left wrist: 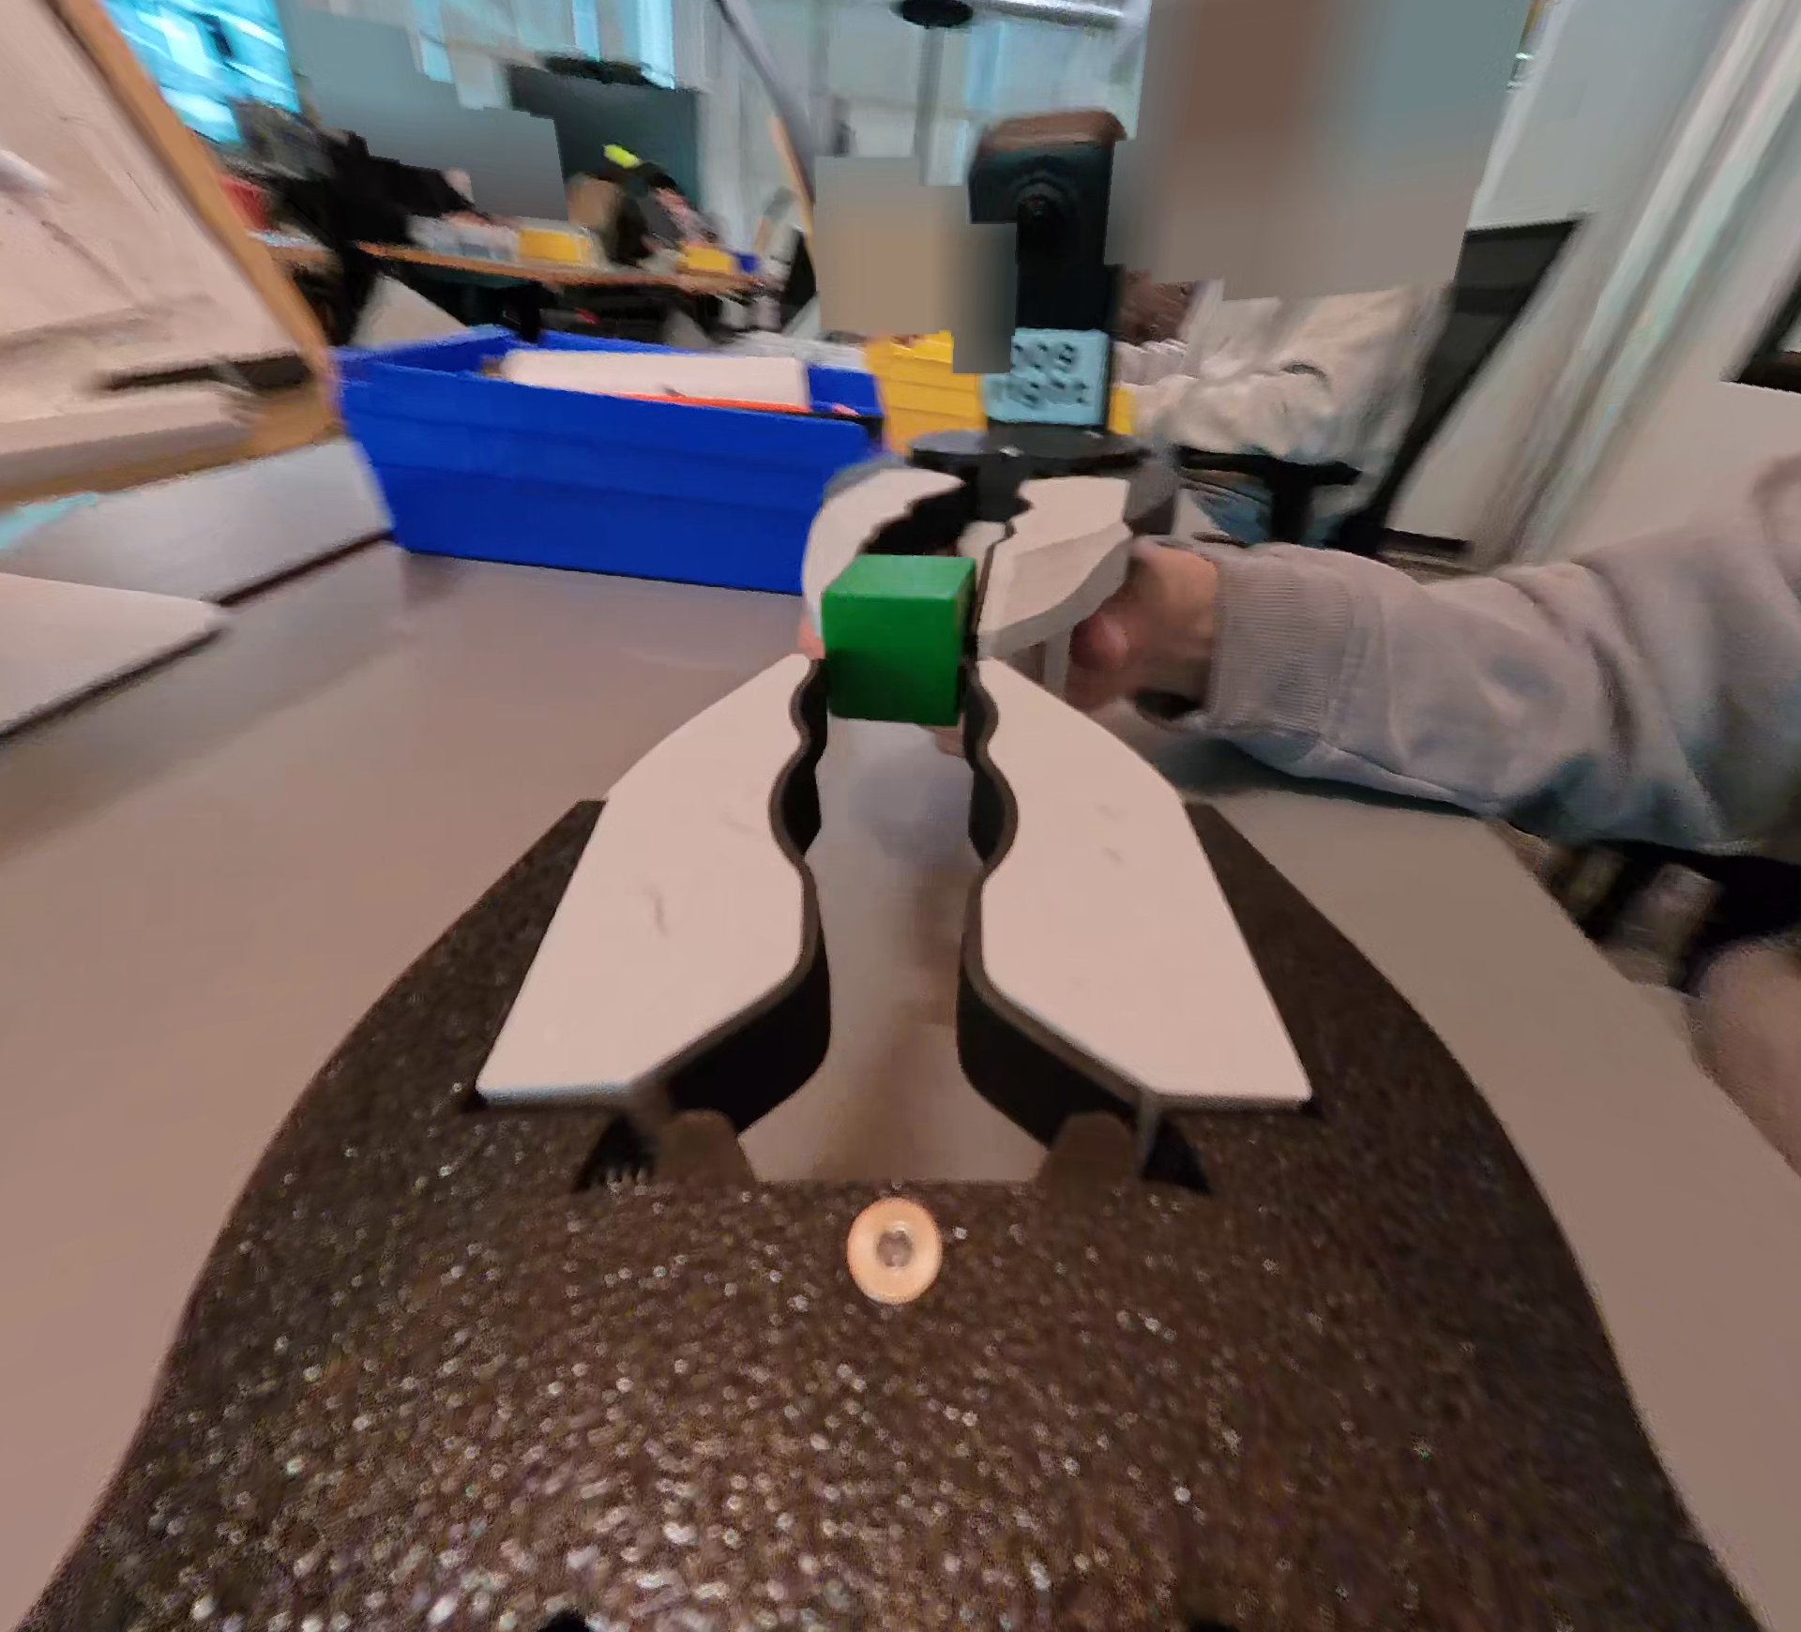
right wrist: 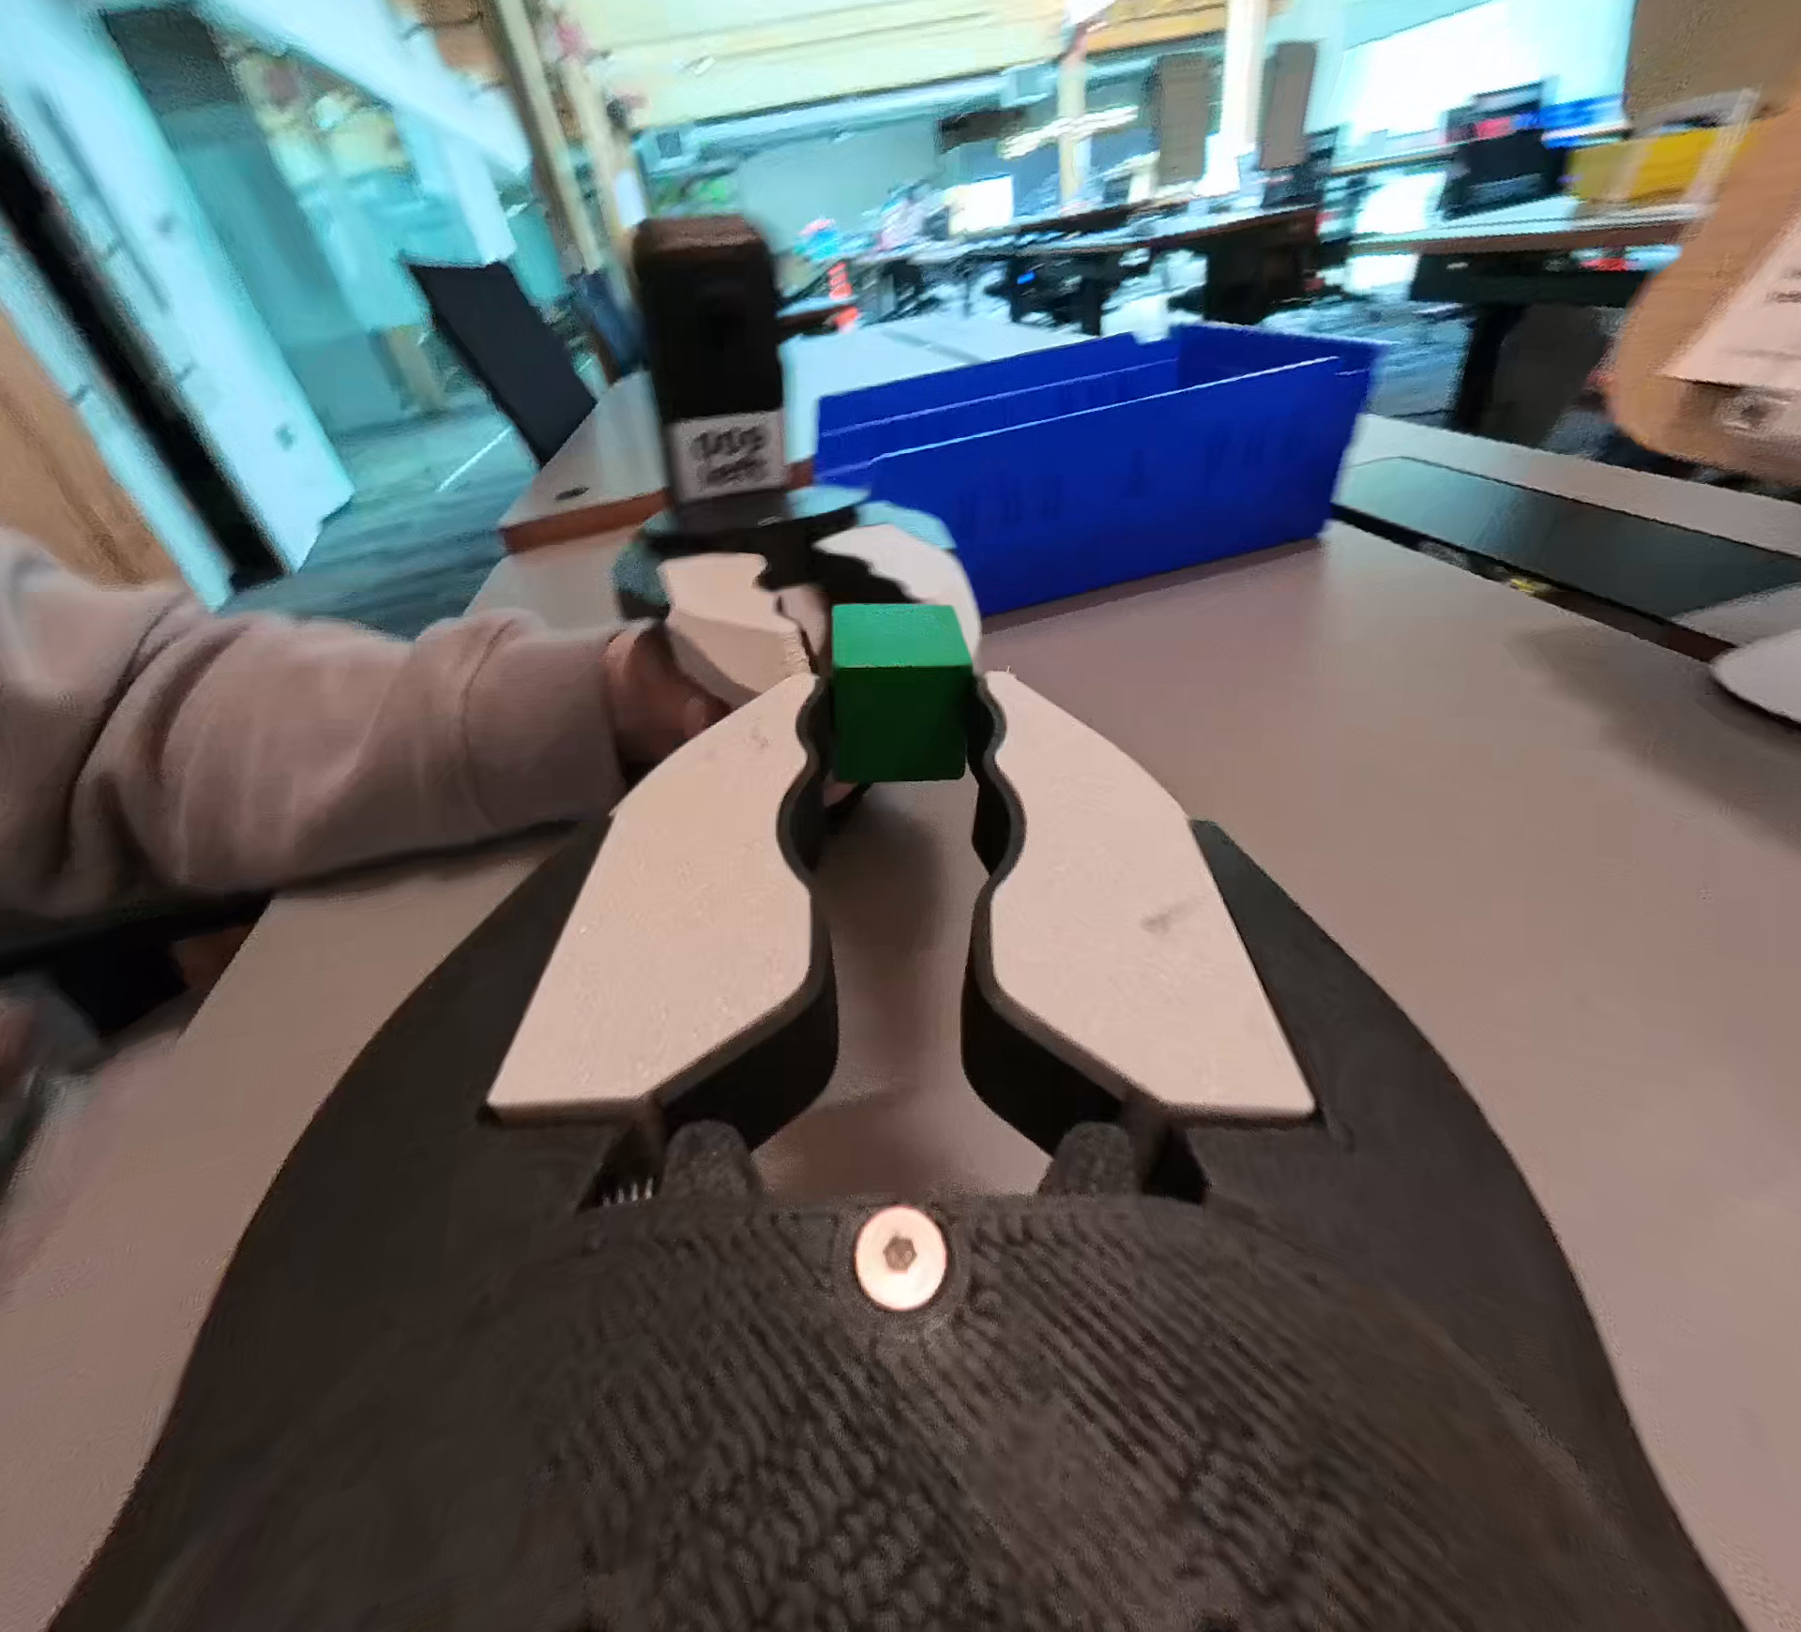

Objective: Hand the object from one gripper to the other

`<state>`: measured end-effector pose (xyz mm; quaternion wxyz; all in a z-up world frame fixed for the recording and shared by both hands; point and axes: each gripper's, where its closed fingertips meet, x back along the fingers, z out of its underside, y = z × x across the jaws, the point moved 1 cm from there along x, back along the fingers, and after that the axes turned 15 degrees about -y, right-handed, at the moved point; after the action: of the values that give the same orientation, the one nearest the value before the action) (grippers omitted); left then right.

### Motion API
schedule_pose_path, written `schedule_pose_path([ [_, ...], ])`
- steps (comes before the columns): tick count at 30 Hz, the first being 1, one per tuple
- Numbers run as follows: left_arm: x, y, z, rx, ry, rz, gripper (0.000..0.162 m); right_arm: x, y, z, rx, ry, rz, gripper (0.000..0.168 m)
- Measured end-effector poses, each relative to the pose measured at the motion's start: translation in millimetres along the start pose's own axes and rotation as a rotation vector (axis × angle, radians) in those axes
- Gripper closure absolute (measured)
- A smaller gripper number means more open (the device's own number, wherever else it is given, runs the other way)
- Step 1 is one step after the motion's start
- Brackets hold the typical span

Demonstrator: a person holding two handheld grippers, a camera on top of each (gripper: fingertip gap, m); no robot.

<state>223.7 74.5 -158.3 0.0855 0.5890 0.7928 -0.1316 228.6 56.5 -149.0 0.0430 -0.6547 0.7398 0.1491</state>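
Left tool (left wrist: pixel 895 659) clenched on green cube (left wrist: pixel 897 640) | right tool (right wrist: pixel 897 698) clenched on it | cube above table (right wrist: pixel 1364 806)

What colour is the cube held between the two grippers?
Solid green cube, clearest in the right wrist view.

Bare grey table (left wrist: pixel 409 708) is seen open around both grippers; far edge is blocked by blue bin (left wrist: pixel 604 474). Head-on path is closed by opposing gripper (right wrist: pixel 789 611) behind green cube (right wrist: pixel 901 694).
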Motion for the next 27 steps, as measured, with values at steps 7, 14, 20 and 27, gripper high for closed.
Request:
schedule_pose_path([
  [7, -5.3, 27.1, -5.1, -0.481, 0.071, -0.41, 0.118, 15.2, -53.5, -8.0, -0.169, -0.258, 0.452, 0.142],
  [14, -13.9, 26.0, 8.0, -0.689, 0.162, -0.531, 0.119, 5.4, -41.3, -5.9, -0.188, -0.296, 0.442, 0.142],
  [20, -12.6, 28.5, 9.2, -0.642, 0.159, -0.54, 0.128, -2.7, -32.7, 1.1, -0.194, -0.284, 0.419, 0.142],
  [27, -10.2, 28.8, 2.0, -0.576, 0.126, -0.5, 0.135, -5.3, -26.2, -3.1, -0.136, -0.263, 0.324, 0.141],
])
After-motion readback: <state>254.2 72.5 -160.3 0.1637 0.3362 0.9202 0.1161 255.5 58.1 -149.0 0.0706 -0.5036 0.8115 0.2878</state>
